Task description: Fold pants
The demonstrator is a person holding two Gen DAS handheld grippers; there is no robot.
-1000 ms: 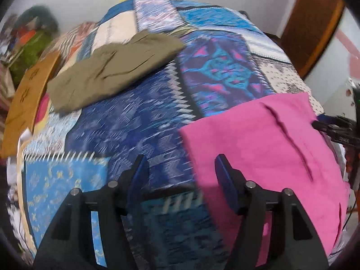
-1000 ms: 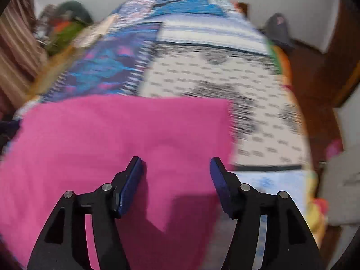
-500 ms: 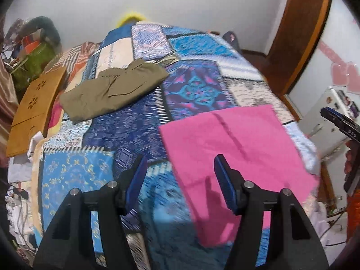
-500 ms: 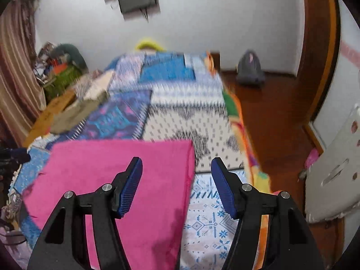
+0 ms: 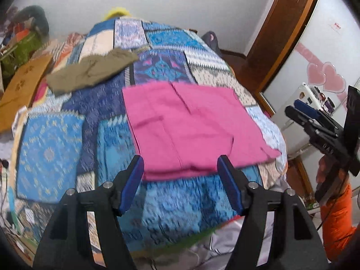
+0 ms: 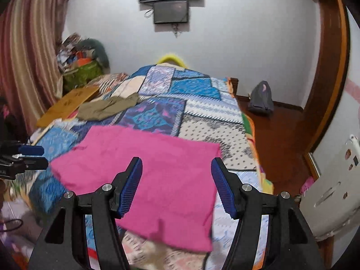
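Far to your left a tan board (image 6: 67, 105) lies along the edge of the bed (image 6: 209, 121), with a green bag (image 6: 83, 74) and clutter piled in the corner behind it and a striped curtain (image 6: 27, 51) hanging at that side. Just right of the board an olive garment (image 5: 90, 72) rests crumpled on the patchwork quilt (image 5: 51, 148), well apart from the pink pants (image 5: 191, 126), which lie folded flat in a rough rectangle near the foot of the bed, their near edge close to the quilt's drop. Your left tool (image 5: 181, 182) hovers above that near edge with its blue pads parted and its jaws opening; nothing sits between them and they touch no cloth. Your right tool (image 6: 176, 184) hangs over the right half of the pants, jaws spread and empty, clear of the fabric. In the left wrist view that right tool shows at the far right edge, beside an orange sleeve (image 5: 335, 213). Further right the wooden floor (image 6: 276, 139) carries a grey backpack (image 6: 261, 101) against the wall, then a brown door frame (image 6: 330, 67)
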